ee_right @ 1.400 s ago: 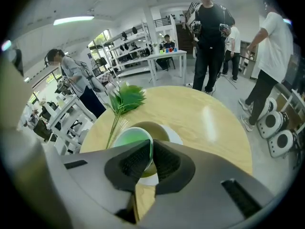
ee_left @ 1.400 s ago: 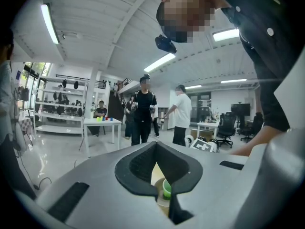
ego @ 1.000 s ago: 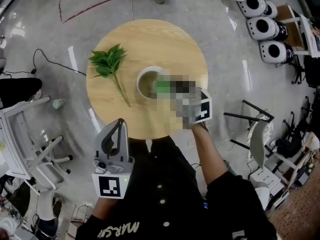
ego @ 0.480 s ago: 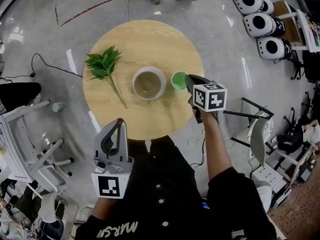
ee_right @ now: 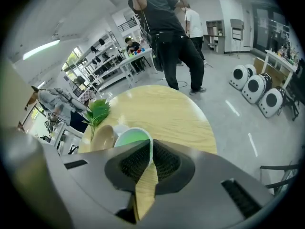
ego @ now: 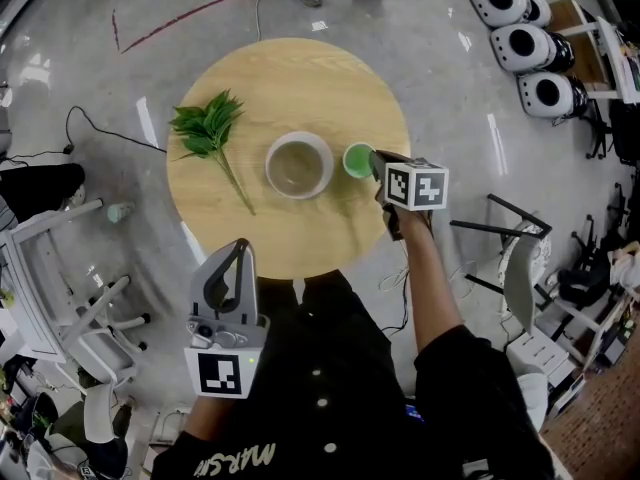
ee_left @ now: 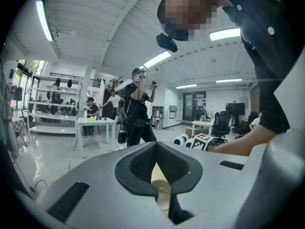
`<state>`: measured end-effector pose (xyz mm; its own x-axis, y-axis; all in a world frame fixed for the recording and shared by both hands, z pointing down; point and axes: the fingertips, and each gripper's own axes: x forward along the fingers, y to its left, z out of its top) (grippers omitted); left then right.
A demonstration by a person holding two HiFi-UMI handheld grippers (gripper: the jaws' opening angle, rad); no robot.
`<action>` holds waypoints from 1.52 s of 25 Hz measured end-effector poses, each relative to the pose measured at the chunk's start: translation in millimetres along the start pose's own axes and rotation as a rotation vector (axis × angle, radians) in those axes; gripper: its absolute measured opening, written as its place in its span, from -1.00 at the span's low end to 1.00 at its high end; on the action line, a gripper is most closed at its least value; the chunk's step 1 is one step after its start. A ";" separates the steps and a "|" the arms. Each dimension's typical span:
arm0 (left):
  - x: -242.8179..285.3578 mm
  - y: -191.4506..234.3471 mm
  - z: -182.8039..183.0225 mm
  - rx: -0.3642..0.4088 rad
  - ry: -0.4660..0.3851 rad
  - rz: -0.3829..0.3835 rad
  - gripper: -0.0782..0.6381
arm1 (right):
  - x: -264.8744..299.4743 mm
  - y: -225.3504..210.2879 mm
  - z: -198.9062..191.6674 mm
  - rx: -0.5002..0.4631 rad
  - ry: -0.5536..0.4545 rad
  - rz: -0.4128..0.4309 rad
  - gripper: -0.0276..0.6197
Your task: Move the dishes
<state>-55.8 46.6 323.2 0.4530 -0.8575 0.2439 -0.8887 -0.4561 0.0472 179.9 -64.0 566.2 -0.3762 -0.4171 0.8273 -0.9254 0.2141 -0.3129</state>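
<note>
Your right gripper (ego: pixel 372 160), fingers clamped on the cup (ego: pixel 357 160) rim, has carried it off the bowl (ego: pixel 298 165) and down beside it, near the counter's (ego: pixel 300 78) right edge. Letting go looks next. Your left gripper (ego: pixel 237 248) has its fingers together, empty.

Table (ego: pixel 300 78) of pale wood, matt, faint grain. Cup (ego: pixel 357 160) of smooth green plastic. Bowl (ego: pixel 298 165) glazed, shiny. Floor (ego: pixel 450 68) polished, glossy grey. Left tongs (ee_left: pixel 155 147) and right tongs (ee_right: pixel 151 149) of matt grey plastic, pads (ee_right: pixel 164 162) dark, ribbed.
</note>
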 end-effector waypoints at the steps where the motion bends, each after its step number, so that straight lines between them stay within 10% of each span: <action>1: 0.4 -0.5 -0.2 0.000 0.001 0.000 -0.73 | 1.4 -0.8 -1.0 -0.006 0.004 -0.002 -0.86; 21: 2.5 -4.9 1.9 0.002 -0.002 0.006 -0.73 | -6.1 -0.2 2.9 -0.040 -0.022 0.001 -0.51; 31: -3.1 2.9 20.1 0.020 -0.045 0.022 -0.73 | -92.0 37.3 54.0 -0.185 -0.327 0.070 -0.02; 38: -10.5 6.1 38.6 0.035 -0.085 0.034 -0.73 | -147.3 77.7 61.3 -0.390 -0.439 0.023 -0.36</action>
<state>-63.2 43.6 283.6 0.4283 -0.8891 0.1614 -0.9013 -0.4331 0.0058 160.6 -40.0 391.5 -0.4570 -0.7173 0.5259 -0.8625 0.5019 -0.0650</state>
